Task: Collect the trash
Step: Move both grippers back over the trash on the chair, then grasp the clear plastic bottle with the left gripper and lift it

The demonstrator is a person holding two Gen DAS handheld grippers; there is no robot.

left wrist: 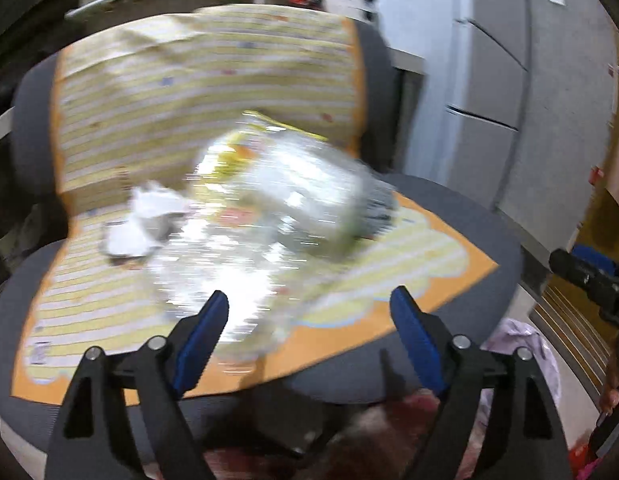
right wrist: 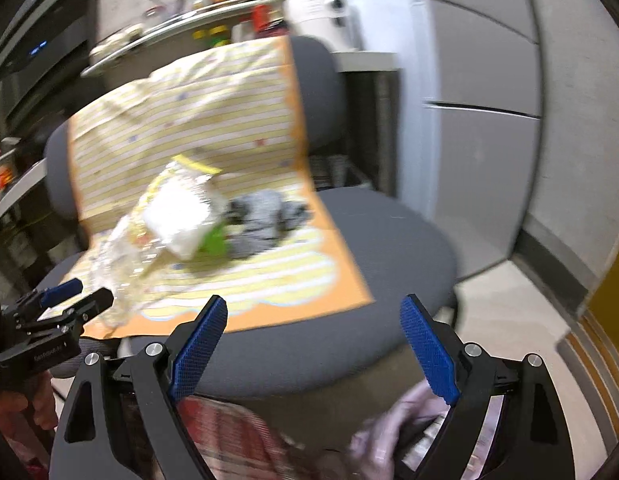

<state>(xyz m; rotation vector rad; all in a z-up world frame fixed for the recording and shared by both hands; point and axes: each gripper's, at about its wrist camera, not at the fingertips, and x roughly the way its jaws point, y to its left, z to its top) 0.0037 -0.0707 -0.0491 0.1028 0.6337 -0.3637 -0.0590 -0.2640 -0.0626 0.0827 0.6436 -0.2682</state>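
The left gripper (left wrist: 309, 308) stands wide apart, holding nothing; the crumpled clear plastic wrapper (left wrist: 245, 240) lies on the striped mat (left wrist: 157, 92) just ahead of its left finger. The right gripper (right wrist: 313, 320), also spread wide, has that wrapper ahead to its left.

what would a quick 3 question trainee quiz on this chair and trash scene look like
1. True or false: both the left gripper and the right gripper have their jaws open.
2. What lies on the chair seat under the trash? A) striped yellow and orange cloth B) blue towel C) newspaper
3. In the left wrist view, on which side of the clear plastic bag does the crumpled white paper lie?

Key: 1. True. 2. A, the striped cloth, which also drapes the backrest. 3. The left side in the picture.
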